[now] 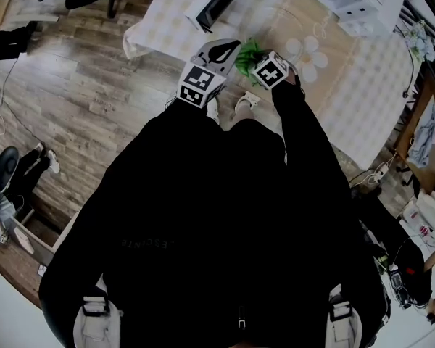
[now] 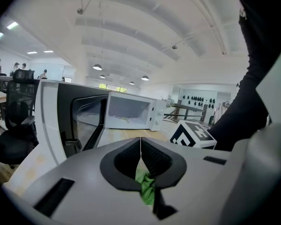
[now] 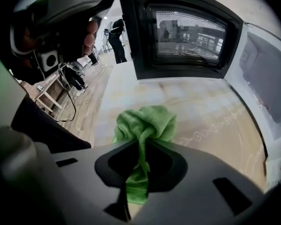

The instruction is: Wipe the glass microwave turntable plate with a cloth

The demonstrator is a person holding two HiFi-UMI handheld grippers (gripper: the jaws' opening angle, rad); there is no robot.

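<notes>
Right gripper (image 3: 141, 143): ribbed dark jaws clamped on the cloth
Cloth (image 3: 145, 122): green, fluffy, bunched into a knot just past those jaws, above the pale table (image 3: 210, 102)
Left gripper (image 2: 140, 140): jaws pressed together, a green scrap pinched low between them
Microwave (image 2: 131, 112): white box, door open

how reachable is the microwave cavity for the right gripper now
Probably yes: the microwave door is open and the table ahead of the right gripper looks bare; it holds the green cloth.

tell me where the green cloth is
The green cloth is pinched in the right gripper, mid-frame in its view, over the table before the open microwave door.
</notes>
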